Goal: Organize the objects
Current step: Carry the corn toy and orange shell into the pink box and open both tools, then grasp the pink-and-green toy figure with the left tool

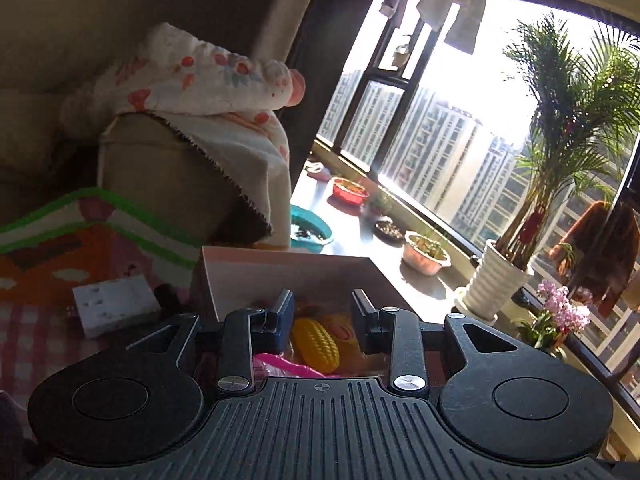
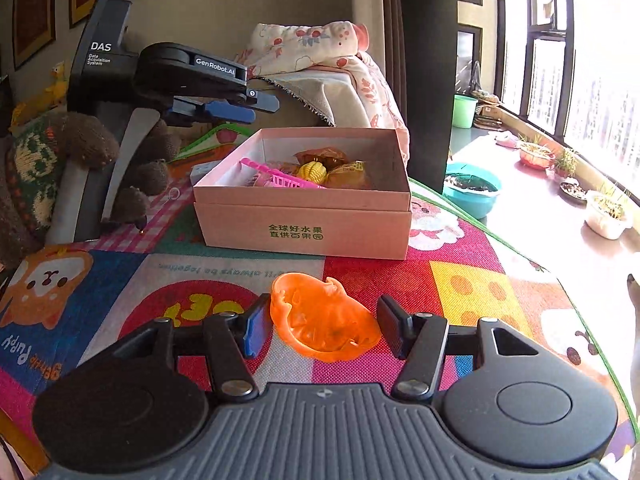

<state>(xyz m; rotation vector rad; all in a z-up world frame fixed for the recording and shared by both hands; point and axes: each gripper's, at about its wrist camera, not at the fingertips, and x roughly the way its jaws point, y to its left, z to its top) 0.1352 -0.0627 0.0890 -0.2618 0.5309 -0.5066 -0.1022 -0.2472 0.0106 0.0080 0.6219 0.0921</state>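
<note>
**Orange toy in my right jaws**

My right gripper clamps the orange toy over the play mat. At twelve o'clock sits the pink box, holding toy corn. My left gripper hovers above it, jaws parted, empty.

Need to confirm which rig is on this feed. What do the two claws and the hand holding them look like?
Both claws are black, with ribbed grey bodies and blue finger pads. The left claw carries white "DAS" and "GenRobot.AI" lettering and a grey trigger lever; a brown knitted glove wraps its handle. The right claw shows silver pivot screws.
</note>
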